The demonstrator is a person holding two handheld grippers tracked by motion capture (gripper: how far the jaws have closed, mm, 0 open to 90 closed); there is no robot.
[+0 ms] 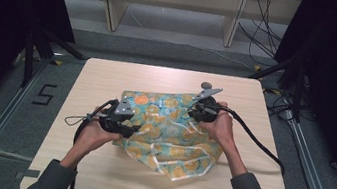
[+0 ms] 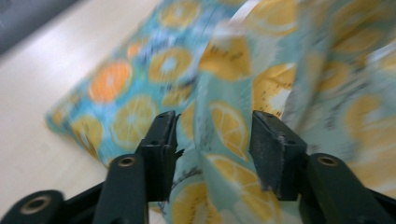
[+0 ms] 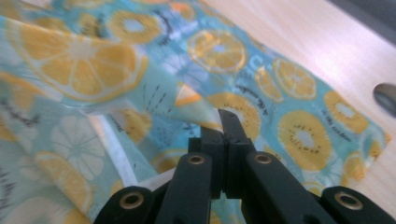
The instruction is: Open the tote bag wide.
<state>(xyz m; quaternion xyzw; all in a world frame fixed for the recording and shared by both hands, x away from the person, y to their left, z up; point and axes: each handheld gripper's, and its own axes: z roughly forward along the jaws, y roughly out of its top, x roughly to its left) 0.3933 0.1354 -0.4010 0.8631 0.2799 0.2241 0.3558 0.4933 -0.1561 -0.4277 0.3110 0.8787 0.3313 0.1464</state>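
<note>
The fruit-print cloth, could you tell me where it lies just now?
In the high view the fruit-print cloth lies crumpled mid-table, between the left gripper and the right gripper.

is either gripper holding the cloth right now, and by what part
The right gripper is shut on a raised fold of the fruit-print cloth. The left gripper is open, with a ridge of cloth between its jaws, not clamped.

Soft printed cloth on pale matt wood

The citrus-print cloth (image 1: 171, 133) looks thin and limp, creased, faintly sheeny; the tabletop (image 1: 109, 73) is smooth, light wood-grain laminate. The left claw (image 2: 212, 140) and right claw (image 3: 223, 133) are matt black plastic with brass-coloured rivets, pads slightly rough.
</note>
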